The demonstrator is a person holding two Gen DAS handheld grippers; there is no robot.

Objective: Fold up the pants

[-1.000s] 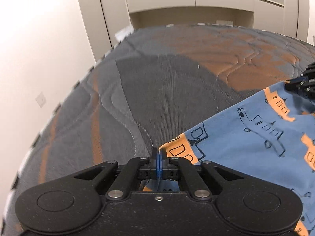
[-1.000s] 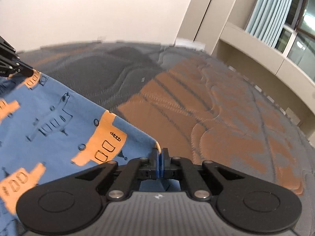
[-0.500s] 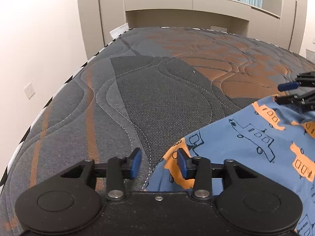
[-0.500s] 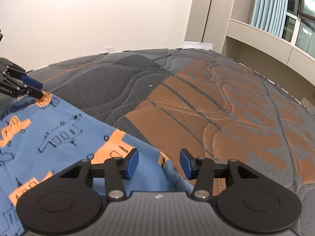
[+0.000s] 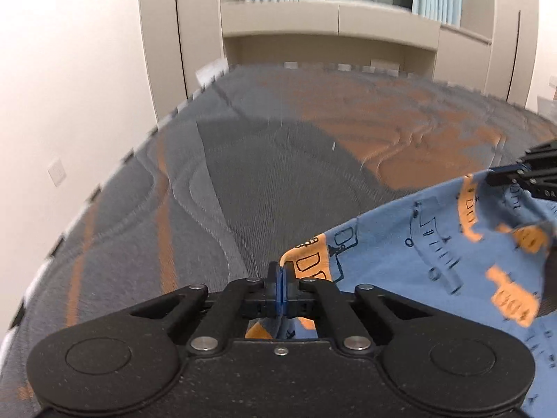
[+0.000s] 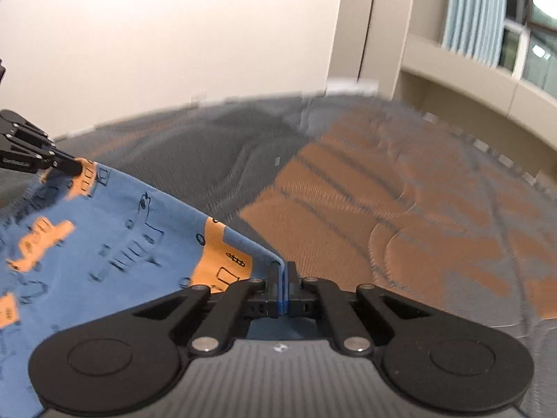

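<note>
The pants are blue with orange and dark vehicle prints. They hang stretched between my two grippers above the bed. My left gripper is shut on one corner of the pants edge. My right gripper is shut on the other corner of the pants. In the left wrist view the right gripper shows at the far right, pinching the cloth. In the right wrist view the left gripper shows at the far left, pinching the cloth.
A quilted grey and orange mattress lies under the pants and runs far ahead. A white wall with a socket is on the left. A beige cabinet and window ledge stand beyond the bed.
Half a second ago both grippers were open over the pants lying on the bed. Now both are shut on the edge corners and the cloth is lifted, with motion blur.
</note>
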